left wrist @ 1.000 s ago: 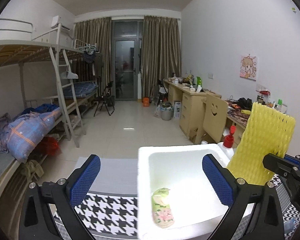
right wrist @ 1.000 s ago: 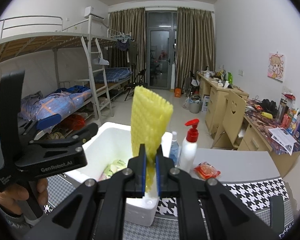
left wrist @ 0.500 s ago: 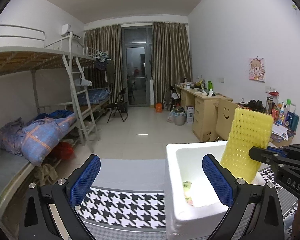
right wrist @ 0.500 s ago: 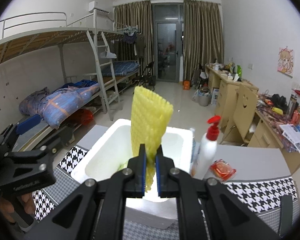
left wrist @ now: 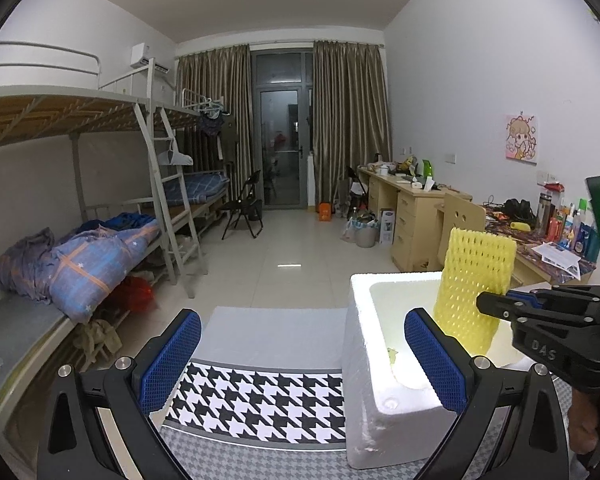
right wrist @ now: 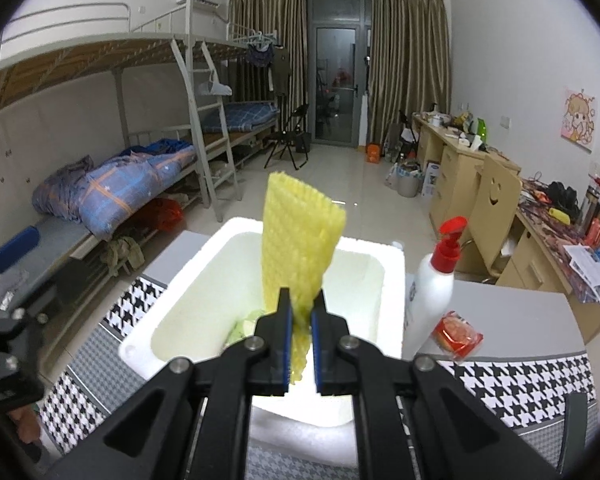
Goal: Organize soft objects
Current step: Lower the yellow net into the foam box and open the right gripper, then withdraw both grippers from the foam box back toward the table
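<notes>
The right gripper (right wrist: pixel 300 330) has its two black jaws pressed together on the lower end of a yellow foam-mesh sleeve (right wrist: pixel 298 248), which stands upright from the blue pads and leans slightly toward one o'clock. The sleeve hangs over the open white polystyrene box (right wrist: pixel 148 344), its pinched end above the box's bright interior, where a pale green soft packet (right wrist: pixel 244 326) lies at the bottom, just at nine o'clock of the fingertips. At three o'clock of the box, touching or just beside its wall, stands a white pump bottle with a red nozzle (right wrist: pixel 434 280); a small red-and-orange wrapped packet (right wrist: pixel 458 334) lies on the grey tabletop at the bottle's five o'clock. The box sits on a black-and-white houndstooth cloth (right wrist: pixel 528 384). In the left wrist view, the left gripper (left wrist: pixel 300 364) is spread wide with nothing between its blue-padded fingers (left wrist: pixel 170 360); the box lies at its three o'clock, partly behind the right-hand finger, and the sleeve shows over the box, held by the other gripper coming in from three o'clock.
</notes>
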A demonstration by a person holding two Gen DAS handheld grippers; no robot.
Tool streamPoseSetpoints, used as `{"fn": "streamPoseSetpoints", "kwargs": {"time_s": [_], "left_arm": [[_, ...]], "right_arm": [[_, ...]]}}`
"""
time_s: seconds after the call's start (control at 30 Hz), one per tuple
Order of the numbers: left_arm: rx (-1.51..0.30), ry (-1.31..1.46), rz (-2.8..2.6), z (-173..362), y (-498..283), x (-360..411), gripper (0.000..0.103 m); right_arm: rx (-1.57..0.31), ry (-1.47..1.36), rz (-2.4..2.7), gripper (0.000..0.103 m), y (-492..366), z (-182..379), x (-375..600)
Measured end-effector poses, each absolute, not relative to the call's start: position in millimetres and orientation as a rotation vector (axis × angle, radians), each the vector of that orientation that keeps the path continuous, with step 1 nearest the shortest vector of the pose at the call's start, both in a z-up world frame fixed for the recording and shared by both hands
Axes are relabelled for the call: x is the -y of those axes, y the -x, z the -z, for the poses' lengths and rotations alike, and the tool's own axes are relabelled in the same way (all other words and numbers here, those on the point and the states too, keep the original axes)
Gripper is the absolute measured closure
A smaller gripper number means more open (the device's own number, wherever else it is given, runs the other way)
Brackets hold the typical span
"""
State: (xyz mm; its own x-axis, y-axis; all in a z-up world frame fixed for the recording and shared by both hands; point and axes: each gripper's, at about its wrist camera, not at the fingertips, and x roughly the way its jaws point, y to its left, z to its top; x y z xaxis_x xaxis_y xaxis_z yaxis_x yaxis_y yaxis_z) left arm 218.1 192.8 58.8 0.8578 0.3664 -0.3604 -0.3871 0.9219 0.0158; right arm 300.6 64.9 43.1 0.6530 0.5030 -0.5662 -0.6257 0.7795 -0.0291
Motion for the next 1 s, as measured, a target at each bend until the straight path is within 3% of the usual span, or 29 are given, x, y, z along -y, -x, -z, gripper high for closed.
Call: {"fn": "streamPoseSetpoints", "kwargs": {"time_s": [0.13,0.27,0.3,0.93,1.0], "left_arm": [[-0.373,0.067,-0.397,-56,-212,-197,0.001],[-0.375,0.07,-0.4,-56,-208,-200,0.001],[-0.376,0.071,-0.4,-56,-209,-200,0.001],[-0.346,0.07,-0.377,-68,-196,-178,0.001],[-0.342,0.071,-0.369,-69,-191,-175,0.001]], "right_arm": [[-0.605,0.237,-0.639,0.084,-305,-37,-68],[-0.633,0.244,-0.633,0.036,-308,-33,-69],[-0.623,0.245,-0.635,0.033,-306,-34,-69],[-0.504,0.195,-0.647,0.033,-269,-72,-45],[-0.488,0.184,-0.653,0.028,-264,-75,-41]]}}
